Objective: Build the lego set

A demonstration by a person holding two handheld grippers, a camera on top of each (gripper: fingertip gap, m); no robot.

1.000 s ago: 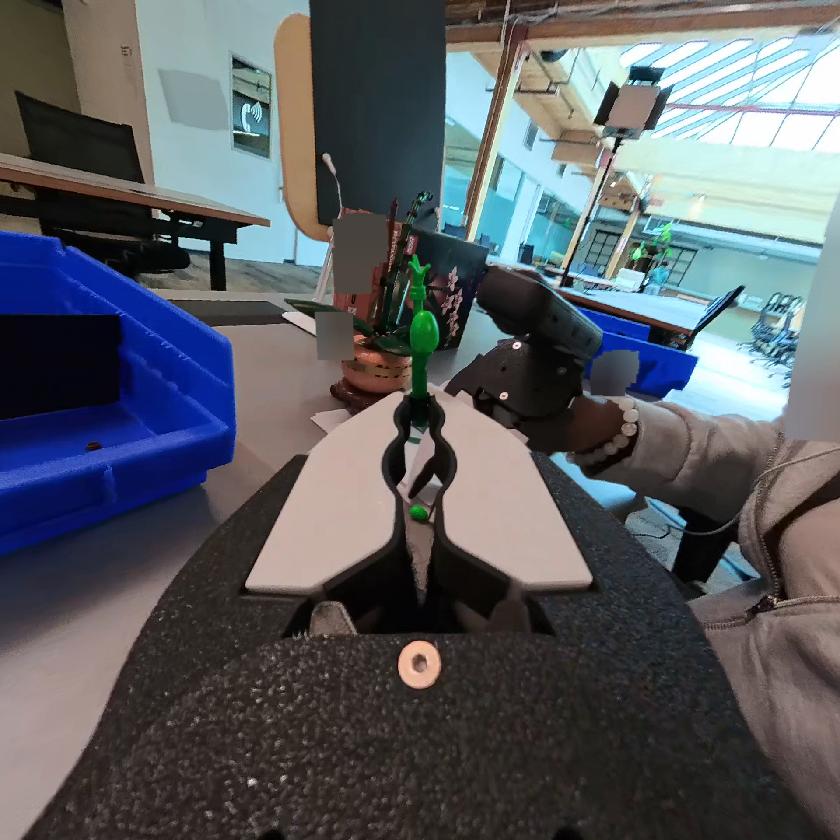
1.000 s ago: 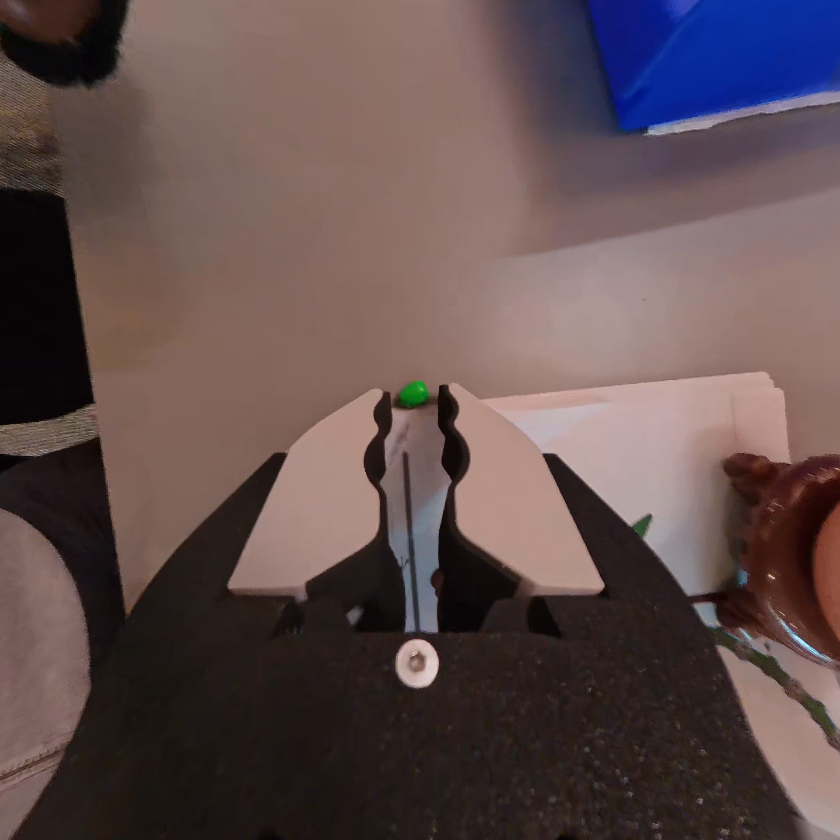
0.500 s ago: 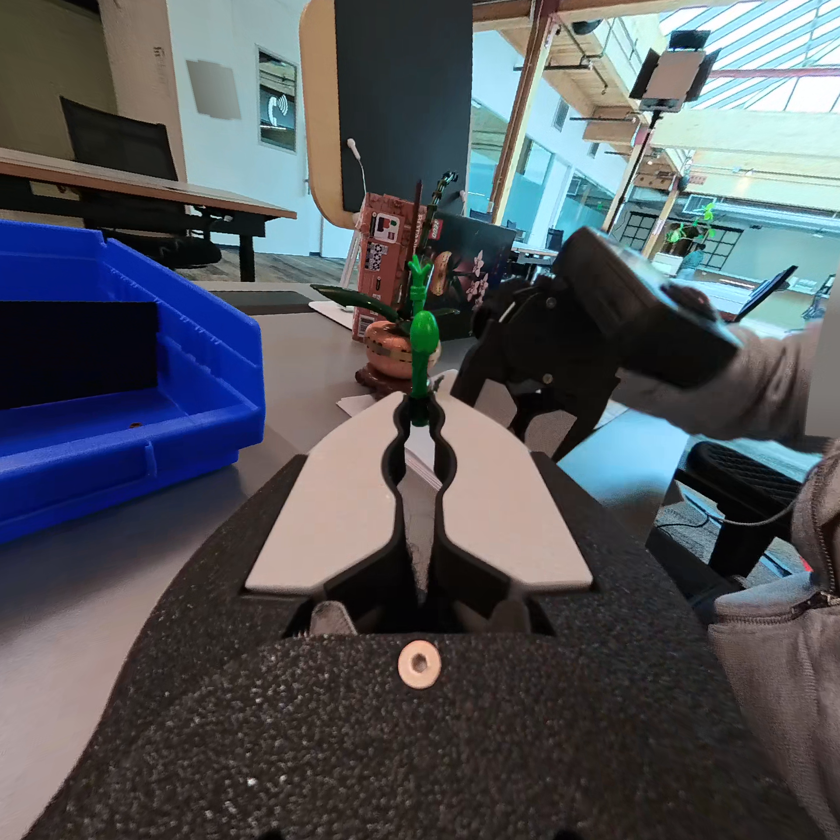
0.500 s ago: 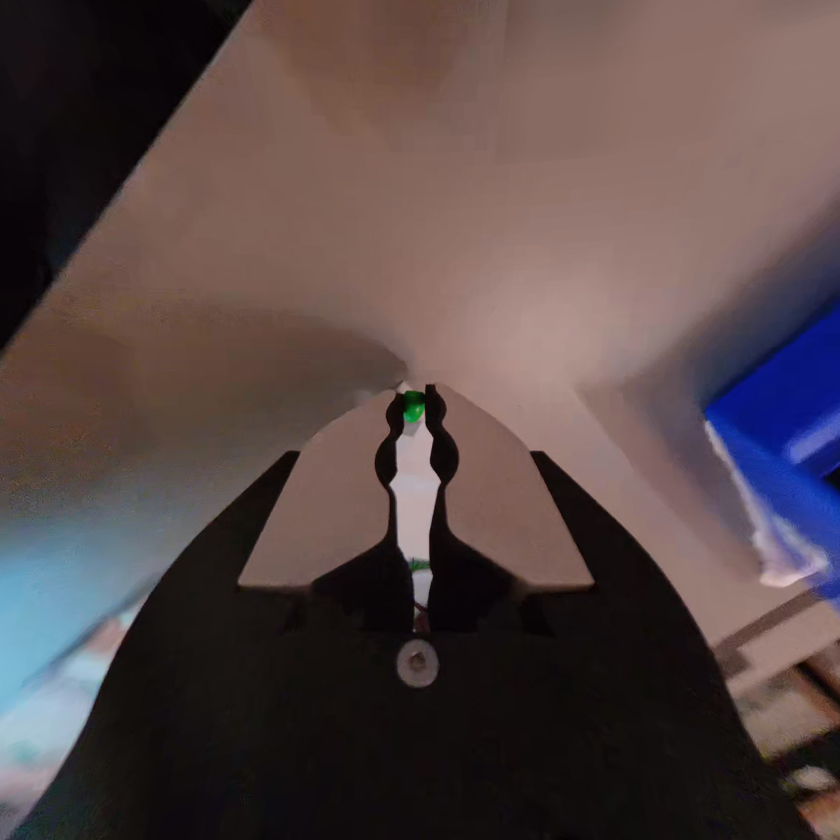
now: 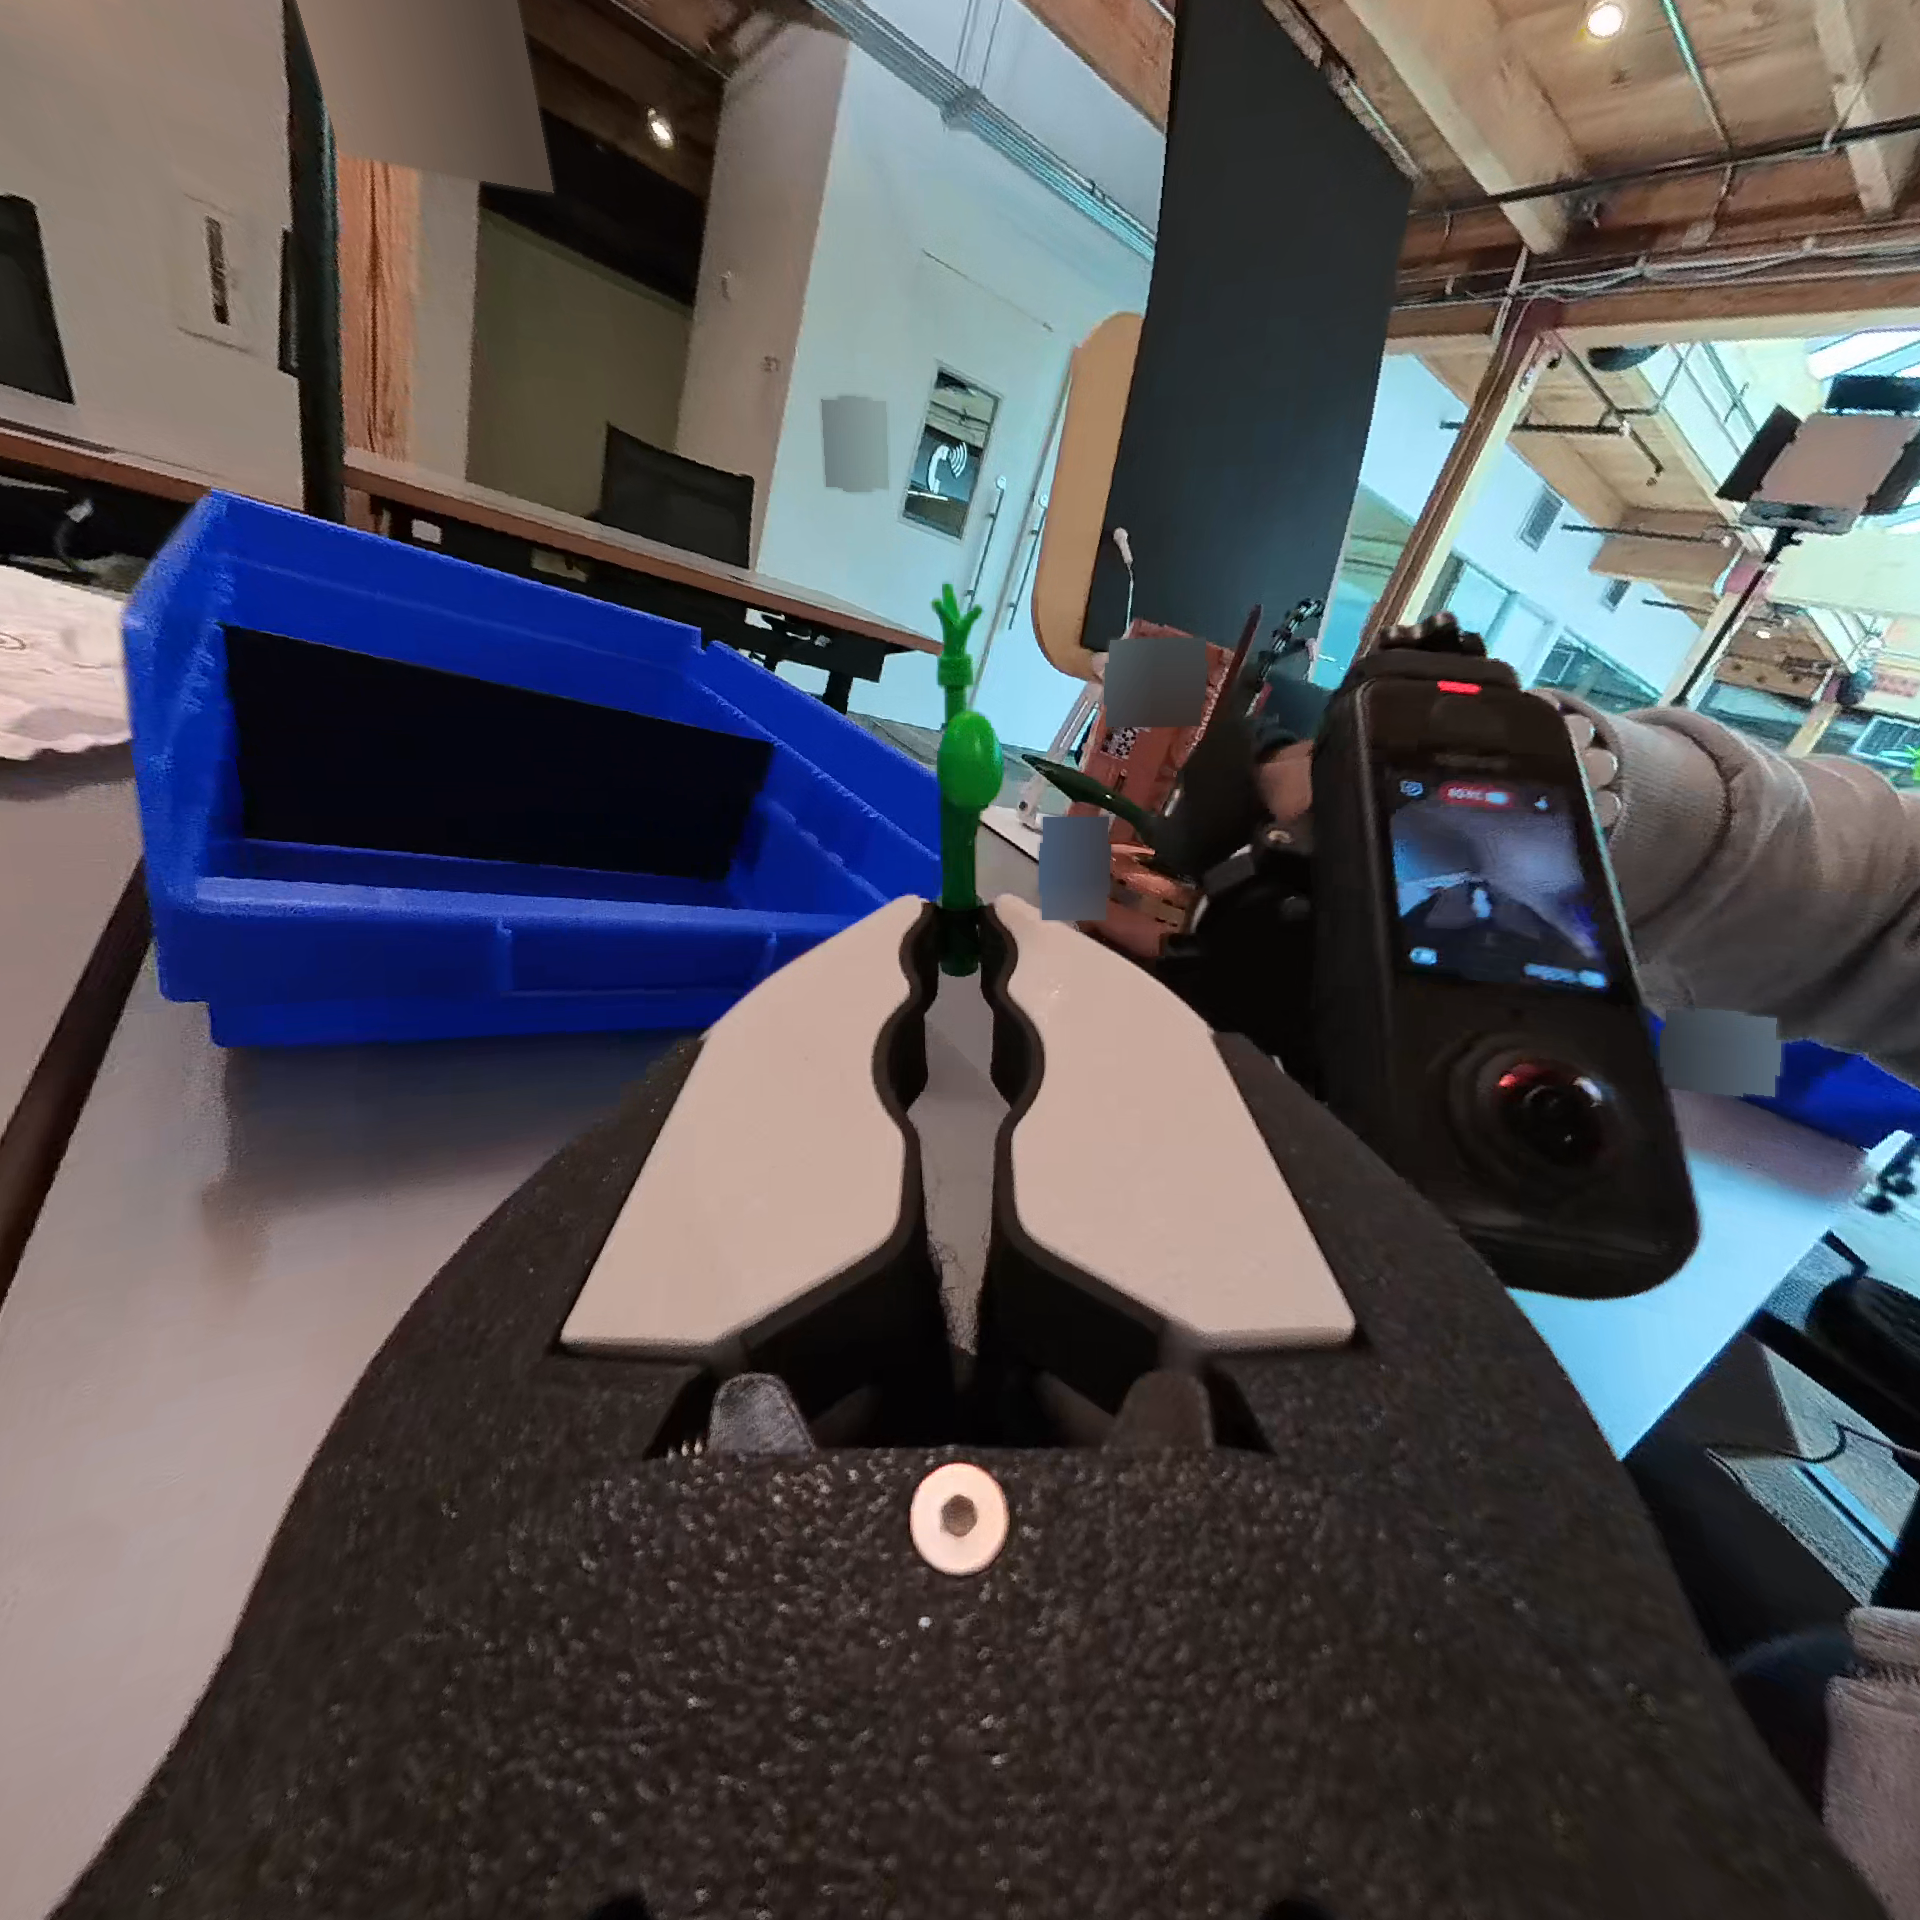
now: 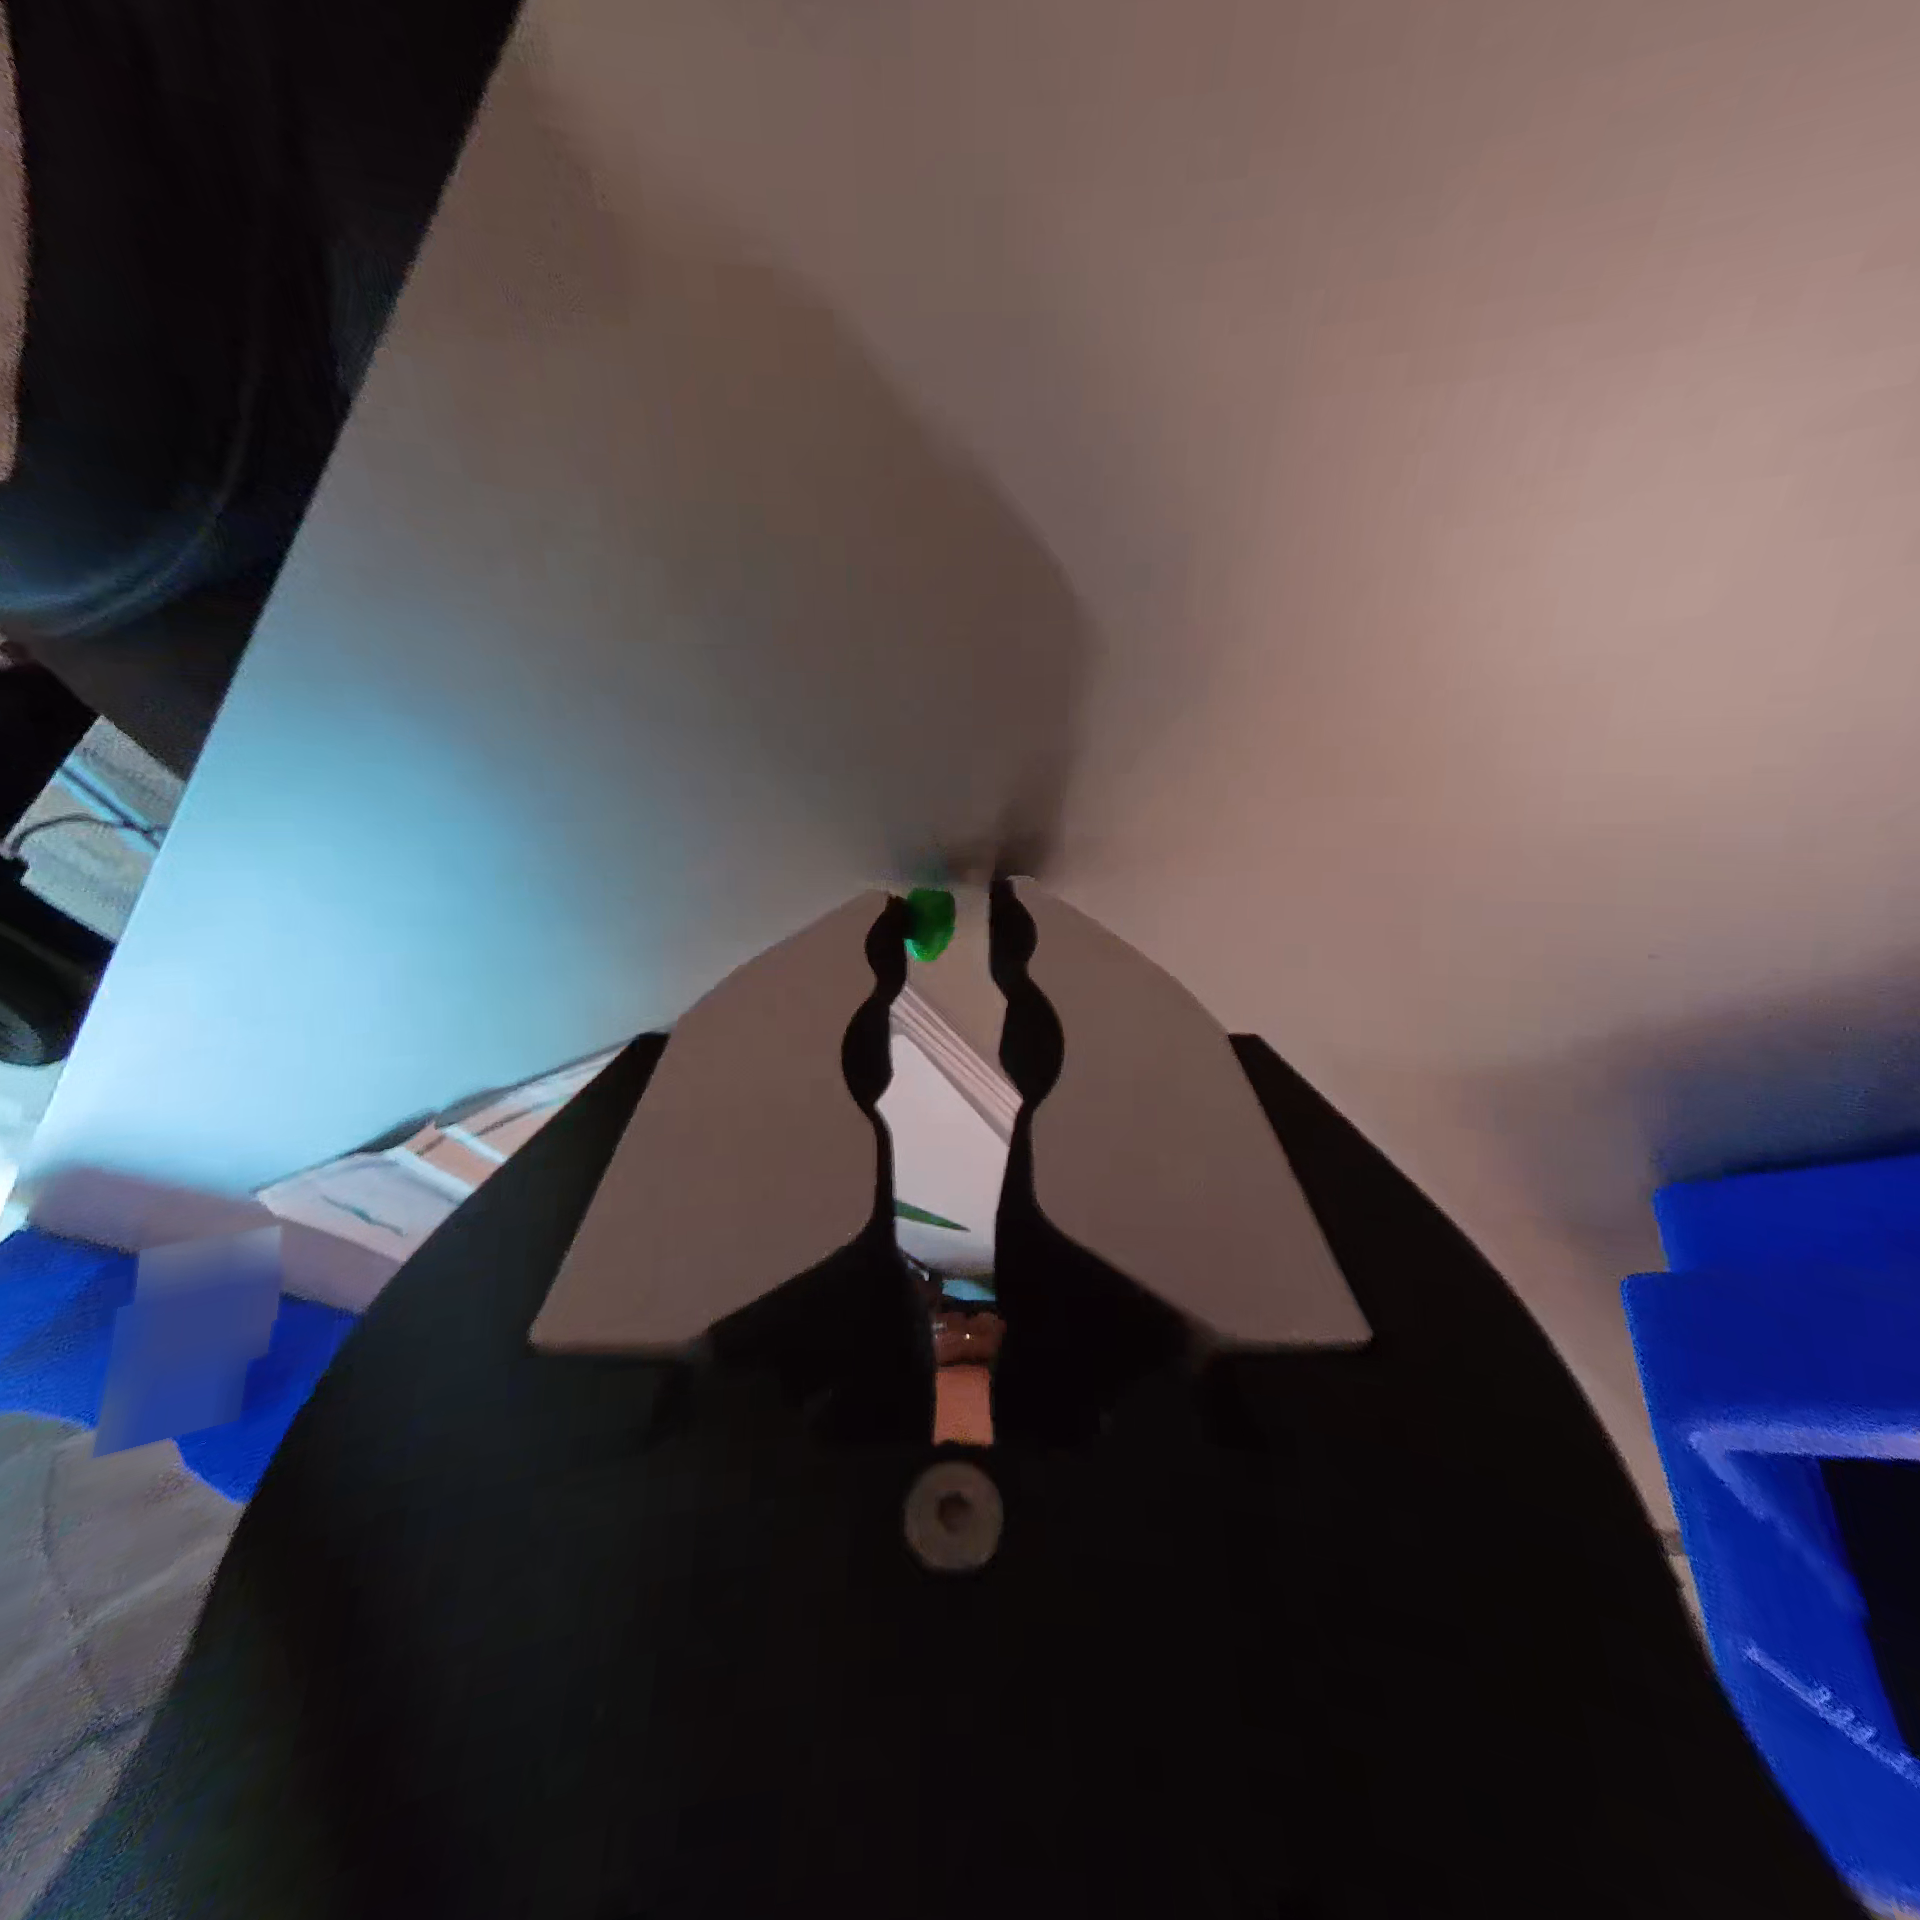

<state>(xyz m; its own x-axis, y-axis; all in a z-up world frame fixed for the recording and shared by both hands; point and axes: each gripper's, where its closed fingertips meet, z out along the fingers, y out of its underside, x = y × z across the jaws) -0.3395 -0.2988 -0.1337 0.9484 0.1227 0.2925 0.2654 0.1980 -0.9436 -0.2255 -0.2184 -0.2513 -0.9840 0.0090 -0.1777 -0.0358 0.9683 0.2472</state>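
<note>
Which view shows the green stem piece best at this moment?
The left wrist view: the green stem piece stands upright, sharp, its base pinched at the left gripper tips. The right wrist view shows none of it, only a small green bit at the right gripper tips.

Grey table (image 5: 270, 1247), smooth and matte. Blue plastic bin (image 5: 499, 831) resting on it to the left; potted Lego plant (image 5: 1132, 894) and a box (image 5: 1164, 707) farther back. White paper sheets (image 6: 447, 1153) lying flat near another blue bin (image 6: 1787, 1455).
</note>
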